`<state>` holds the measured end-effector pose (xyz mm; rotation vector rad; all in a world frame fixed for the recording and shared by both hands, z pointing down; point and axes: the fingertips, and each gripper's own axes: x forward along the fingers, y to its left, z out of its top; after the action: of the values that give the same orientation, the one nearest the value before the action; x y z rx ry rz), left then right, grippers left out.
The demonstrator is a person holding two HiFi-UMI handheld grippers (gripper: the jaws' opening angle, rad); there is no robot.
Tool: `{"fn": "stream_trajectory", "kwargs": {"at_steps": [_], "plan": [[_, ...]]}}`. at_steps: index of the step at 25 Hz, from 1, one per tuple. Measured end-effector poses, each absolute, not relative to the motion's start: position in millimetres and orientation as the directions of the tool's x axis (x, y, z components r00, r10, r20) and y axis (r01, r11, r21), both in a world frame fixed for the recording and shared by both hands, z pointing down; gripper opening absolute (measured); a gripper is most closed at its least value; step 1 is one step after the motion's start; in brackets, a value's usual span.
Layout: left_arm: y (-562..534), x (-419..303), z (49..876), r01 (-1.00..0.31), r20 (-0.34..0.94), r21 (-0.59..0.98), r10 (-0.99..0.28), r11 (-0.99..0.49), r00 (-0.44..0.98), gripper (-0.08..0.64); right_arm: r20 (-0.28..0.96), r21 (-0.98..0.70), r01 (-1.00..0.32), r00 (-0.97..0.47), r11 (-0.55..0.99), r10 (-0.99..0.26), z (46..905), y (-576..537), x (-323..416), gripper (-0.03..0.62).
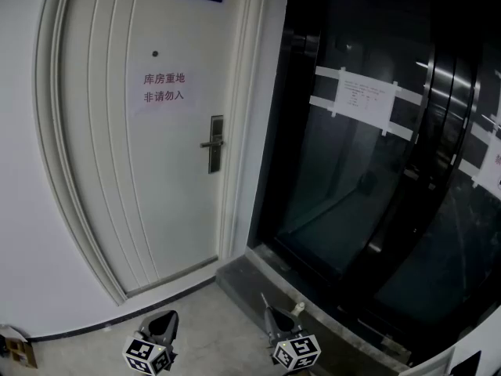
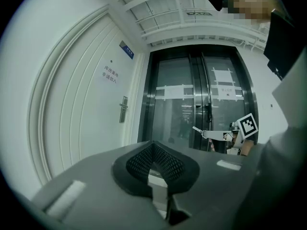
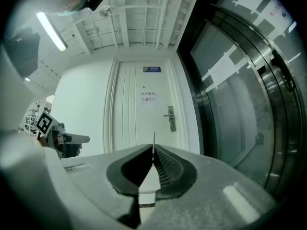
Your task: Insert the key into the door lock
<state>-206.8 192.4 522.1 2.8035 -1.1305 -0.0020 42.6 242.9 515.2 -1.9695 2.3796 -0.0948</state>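
As viewed along the right gripper (image 3: pixel 153 147), found key (image 3: pixel 154 139) pinched between its closed jaws, thin blade edge-on and projecting forward past the pads, aimed level toward the door lock (image 3: pixel 171 119). Confirmed in the head view: same key (image 1: pixel 265 300) low in frame, well apart from the door lock (image 1: pixel 215 143) on the white door (image 1: pixel 156 210). Could not make out a keyhole at this range. Noted left gripper (image 2: pixel 153 145) with jaws together on nothing, held level beside the right, low over the floor (image 1: pixel 211 319). Noted dark glass doors (image 1: pixel 352 178) right of the doorframe; no bearing on the task.

Judged step in hand: approach, with key secured and insertion not begun. Recommend next: carry right gripper forward and up to the door lock, locate the keyway, match blade orientation to the slot, then advance straight without side load. Keep left gripper clear.
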Motion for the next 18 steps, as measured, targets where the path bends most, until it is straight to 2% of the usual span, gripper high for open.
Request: {"fn": "stream_trajectory", "kwargs": {"at_steps": [9, 13, 18], "plan": [[183.1, -221.7, 529.1, -0.683, 0.046, 0.116, -0.684, -0.721, 0.728, 0.003, 0.006, -0.064, -0.989, -0.13, 0.13, -0.991, 514.8, 245.7, 44.7, 0.011], [181.9, -212.6, 524.5, -0.643, 0.049, 0.165, -0.645, -0.748, 0.763, 0.003, 0.013, -0.047, -0.992, -0.116, 0.115, -0.993, 516.7, 240.3, 44.0, 0.011], [157.1, -208.1, 525.2, -0.651, 0.039, 0.132, -0.652, -0.747, 0.757, 0.003, 0.007, -0.043, -0.993, -0.111, 0.11, -0.994, 516.0, 219.5, 50.0, 0.011]]}}
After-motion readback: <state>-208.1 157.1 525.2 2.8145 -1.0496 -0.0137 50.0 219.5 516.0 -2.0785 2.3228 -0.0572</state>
